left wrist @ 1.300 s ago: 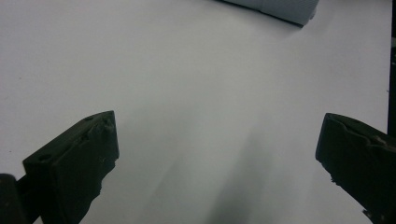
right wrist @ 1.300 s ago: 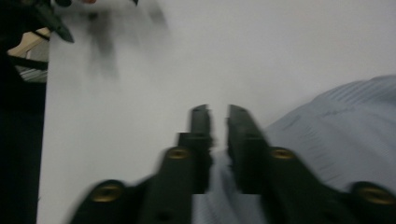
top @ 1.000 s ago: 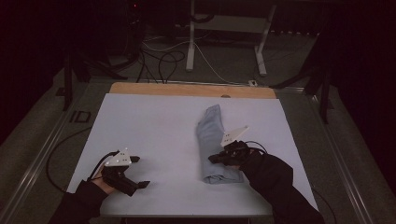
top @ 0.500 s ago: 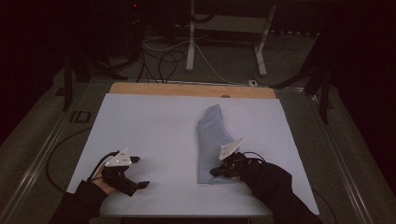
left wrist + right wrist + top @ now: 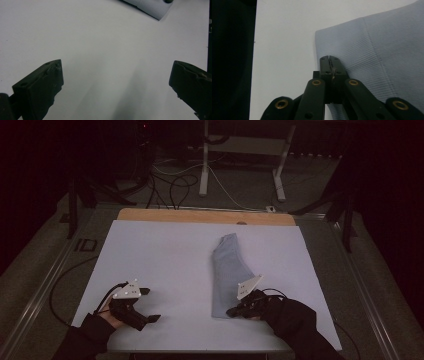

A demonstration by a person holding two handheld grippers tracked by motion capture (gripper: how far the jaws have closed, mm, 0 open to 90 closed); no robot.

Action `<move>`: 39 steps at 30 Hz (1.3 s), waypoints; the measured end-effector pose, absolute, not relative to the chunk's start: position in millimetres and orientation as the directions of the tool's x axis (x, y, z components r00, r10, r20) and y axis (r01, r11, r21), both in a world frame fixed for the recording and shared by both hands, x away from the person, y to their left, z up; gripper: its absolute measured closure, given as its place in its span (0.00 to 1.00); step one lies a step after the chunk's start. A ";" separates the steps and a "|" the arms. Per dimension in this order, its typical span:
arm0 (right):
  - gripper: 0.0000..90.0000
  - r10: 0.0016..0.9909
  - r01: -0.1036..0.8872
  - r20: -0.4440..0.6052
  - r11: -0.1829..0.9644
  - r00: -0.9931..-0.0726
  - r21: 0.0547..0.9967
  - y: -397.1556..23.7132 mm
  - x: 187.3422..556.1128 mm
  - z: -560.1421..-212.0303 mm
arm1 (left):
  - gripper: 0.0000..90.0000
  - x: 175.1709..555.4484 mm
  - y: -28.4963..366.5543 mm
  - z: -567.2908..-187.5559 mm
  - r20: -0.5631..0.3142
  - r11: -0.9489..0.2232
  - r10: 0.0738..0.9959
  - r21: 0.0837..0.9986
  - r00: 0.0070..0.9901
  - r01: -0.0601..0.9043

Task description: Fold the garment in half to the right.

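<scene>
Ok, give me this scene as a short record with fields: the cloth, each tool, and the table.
cloth: pale blue ribbed fabric, folded into a long strip, lying flat right of the table's middle
right tool: jaws shut, at the cloth's near edge; whether it pinches the fabric cannot be told
left tool: jaws wide open with nothing between them, near the front left, apart from the cloth
table: white top with a wooden strip along the far edge

A white sheet (image 5: pixel 165 265) is covering the wooden table (image 5: pixel 200 215), while black cables (image 5: pixel 172 190) are lying tangled on the grey floor beside white stand legs (image 5: pixel 205 165) beyond it.
</scene>
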State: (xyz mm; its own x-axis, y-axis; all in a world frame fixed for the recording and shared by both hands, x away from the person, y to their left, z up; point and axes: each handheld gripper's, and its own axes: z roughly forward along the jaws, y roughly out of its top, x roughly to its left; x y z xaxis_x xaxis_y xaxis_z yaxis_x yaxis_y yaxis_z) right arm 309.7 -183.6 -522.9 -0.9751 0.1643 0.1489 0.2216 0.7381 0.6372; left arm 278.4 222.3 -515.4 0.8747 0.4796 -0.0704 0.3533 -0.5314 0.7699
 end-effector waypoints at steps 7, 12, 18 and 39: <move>1.00 0.168 0.241 0.173 0.722 -0.970 0.649 -184.8 312.5 -524.5 | 0.00 277.9 221.5 -515.9 -0.070 -0.535 0.477 0.768 0.876 0.353; 1.00 0.180 0.253 0.177 0.711 -0.967 0.656 -185.6 315.9 -523.4 | 0.00 277.6 221.5 -516.0 -0.069 -0.535 0.477 0.768 0.876 0.352; 1.00 0.177 0.235 0.157 0.666 -0.972 0.707 -184.1 313.9 -512.2 | 0.01 278.2 222.5 -516.9 -0.072 -0.536 0.477 0.766 0.876 0.355; 0.32 0.352 0.302 0.111 0.554 -0.930 0.776 -191.4 329.5 -488.0 | 0.01 277.6 223.0 -515.4 -0.067 -0.540 0.474 0.765 0.878 0.350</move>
